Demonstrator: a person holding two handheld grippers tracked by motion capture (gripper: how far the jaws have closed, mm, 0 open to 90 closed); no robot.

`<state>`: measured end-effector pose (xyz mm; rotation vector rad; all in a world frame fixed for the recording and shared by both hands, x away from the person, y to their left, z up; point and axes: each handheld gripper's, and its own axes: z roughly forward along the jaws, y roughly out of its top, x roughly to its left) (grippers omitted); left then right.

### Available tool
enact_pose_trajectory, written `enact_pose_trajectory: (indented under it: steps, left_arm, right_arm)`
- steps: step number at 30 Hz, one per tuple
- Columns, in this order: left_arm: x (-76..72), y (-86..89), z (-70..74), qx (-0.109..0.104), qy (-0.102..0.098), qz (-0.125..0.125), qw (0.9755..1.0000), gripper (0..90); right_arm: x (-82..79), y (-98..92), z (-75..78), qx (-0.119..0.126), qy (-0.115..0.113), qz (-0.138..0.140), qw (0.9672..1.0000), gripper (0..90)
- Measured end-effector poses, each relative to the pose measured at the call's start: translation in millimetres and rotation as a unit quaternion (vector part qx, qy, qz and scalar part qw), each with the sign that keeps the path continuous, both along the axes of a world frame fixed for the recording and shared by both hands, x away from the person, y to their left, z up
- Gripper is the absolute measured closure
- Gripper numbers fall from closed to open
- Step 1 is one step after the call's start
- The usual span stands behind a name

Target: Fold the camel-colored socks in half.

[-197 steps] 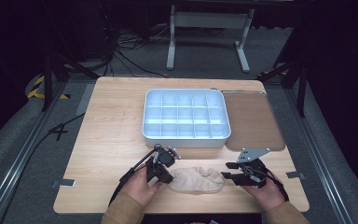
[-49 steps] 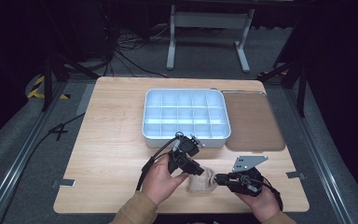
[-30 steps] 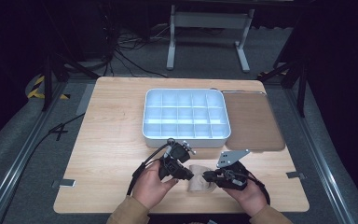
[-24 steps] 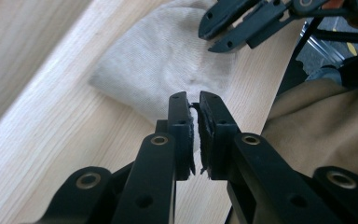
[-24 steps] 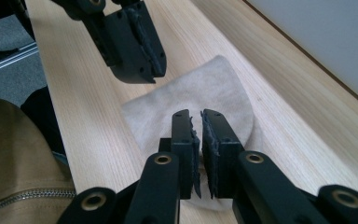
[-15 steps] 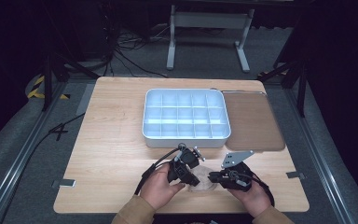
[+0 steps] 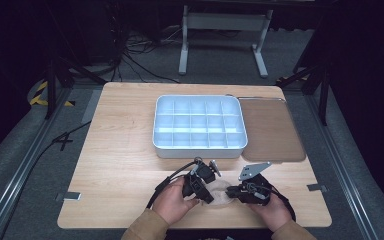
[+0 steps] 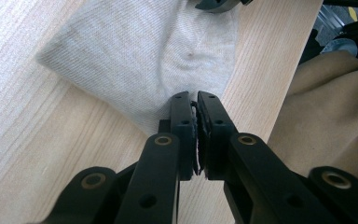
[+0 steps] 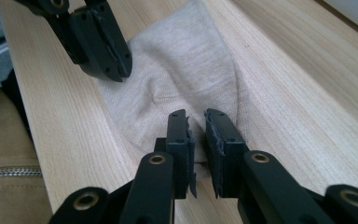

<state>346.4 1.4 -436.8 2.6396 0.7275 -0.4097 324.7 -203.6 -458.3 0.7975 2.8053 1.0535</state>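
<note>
Beige knit cloth [image 8: 140,56] lies flat on the wooden table [image 7: 120,165], its near edge pinched in the closed left gripper [image 8: 195,100], while the right gripper [image 9: 196,122], jaws slightly parted, seems to straddle the opposite edge.

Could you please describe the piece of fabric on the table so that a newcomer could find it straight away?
Start at the white compartment tray in the middle of the wooden table, then come toward the near edge. There, between the left gripper and the right gripper, lies a beige knitted cloth. It is the one soft, pale, ribbed thing among hard black tools.
</note>
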Motion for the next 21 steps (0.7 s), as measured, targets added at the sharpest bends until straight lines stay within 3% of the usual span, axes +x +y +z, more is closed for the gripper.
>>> enact_pose_trajectory:
  steps: [3,5,6,8,10,13,18,21]
  left_arm:
    - [-0.3,1.3,5.3,-0.011,-0.012,0.004,0.9999,85.7]
    - [0.3,3.1,13.8,-0.038,-0.04,0.022,0.9982,85.7]
    - [0.3,3.1,13.8,-0.038,-0.04,0.022,0.9982,85.6]
    - [1.6,3.7,19.4,-0.057,-0.07,0.04,0.9952,85.5]
    - [3.4,2.5,21.4,-0.059,-0.09,0.053,0.9928,86.0]
    - [5.2,-1.1,16.9,-0.036,-0.109,0.064,0.9913,87.8]
    - [11.2,-4.6,2.3,0.001,-0.095,0.068,0.9931,89.2]
    - [13.4,-3.9,-3.9,0.008,-0.085,0.068,0.994,89.5]
  right_arm:
    - [-1.5,1.4,0.2,-0.006,-0.007,0.003,0.9999,80.2]
    - [-1.3,1.6,0.0,-0.006,-0.008,0.003,0.9999,80.4]
    - [-1.3,1.6,0.0,-0.006,-0.008,0.003,0.9999,80.4]
    - [-1.5,2.1,-0.2,-0.007,-0.01,0.004,0.9999,80.4]
    - [-1.7,2.1,-0.3,-0.006,-0.012,0.004,0.9999,80.5]
    - [-2.5,2.2,-0.4,-0.007,-0.015,0.003,0.9999,80.4]
    - [-5.2,2.9,0.3,-0.011,-0.023,0.005,0.9997,79.9]
    - [-7.8,1.3,2.7,-0.014,-0.028,0.004,0.9995,79.9]
